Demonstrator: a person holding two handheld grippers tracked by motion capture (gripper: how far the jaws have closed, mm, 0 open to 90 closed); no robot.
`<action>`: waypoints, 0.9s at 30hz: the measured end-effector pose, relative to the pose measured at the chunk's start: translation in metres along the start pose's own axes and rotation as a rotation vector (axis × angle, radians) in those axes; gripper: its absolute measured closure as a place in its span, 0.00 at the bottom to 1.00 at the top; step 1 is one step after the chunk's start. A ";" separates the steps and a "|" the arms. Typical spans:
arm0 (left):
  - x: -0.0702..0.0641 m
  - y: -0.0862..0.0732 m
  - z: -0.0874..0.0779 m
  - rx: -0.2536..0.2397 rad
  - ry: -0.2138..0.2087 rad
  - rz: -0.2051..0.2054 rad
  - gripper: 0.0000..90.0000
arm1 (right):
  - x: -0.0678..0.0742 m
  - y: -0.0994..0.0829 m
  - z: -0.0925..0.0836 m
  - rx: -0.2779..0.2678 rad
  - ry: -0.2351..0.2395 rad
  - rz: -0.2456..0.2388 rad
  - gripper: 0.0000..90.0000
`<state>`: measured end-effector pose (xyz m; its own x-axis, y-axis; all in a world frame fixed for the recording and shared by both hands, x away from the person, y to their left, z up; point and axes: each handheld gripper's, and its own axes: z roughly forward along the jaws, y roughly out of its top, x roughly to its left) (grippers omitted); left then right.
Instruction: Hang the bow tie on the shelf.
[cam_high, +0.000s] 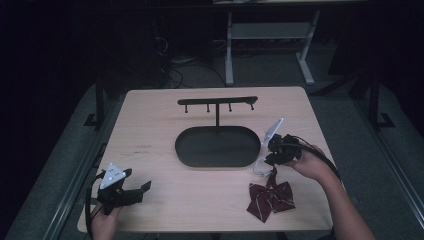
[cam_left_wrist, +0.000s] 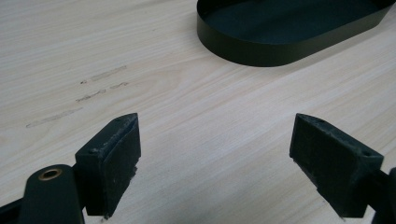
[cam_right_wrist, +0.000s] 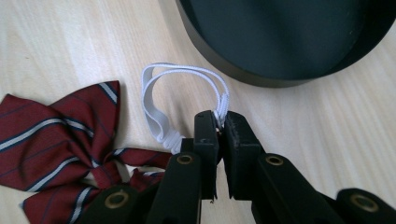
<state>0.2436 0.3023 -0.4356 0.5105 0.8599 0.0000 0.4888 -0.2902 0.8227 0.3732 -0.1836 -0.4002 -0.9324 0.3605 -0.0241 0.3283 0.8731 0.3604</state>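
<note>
Here the right gripper has its fingers pressed together on the white elastic band, which loops away from the fingertips to the striped maroon bow tie lying on the bench just behind them. The black oval tray sits just beyond. The left gripper rests with fingers spread over bare wood.
</note>
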 end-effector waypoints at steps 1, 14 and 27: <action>0.000 0.000 0.000 0.000 0.000 -0.002 0.18 | 0.001 0.001 -0.002 0.001 -0.005 -0.007 0.93; 0.000 0.000 0.001 0.001 0.001 -0.002 0.18 | 0.012 0.014 -0.029 -0.059 -0.024 -0.070 0.93; 0.000 0.000 0.000 0.000 0.001 0.002 0.18 | 0.019 0.028 -0.046 -0.092 -0.039 -0.101 0.93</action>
<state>0.2437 0.3021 -0.4358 0.5110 0.8596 0.0025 0.4875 -0.2922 0.8228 0.3579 -0.1679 -0.3473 -0.9530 0.2861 -0.0998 0.2161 0.8726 0.4381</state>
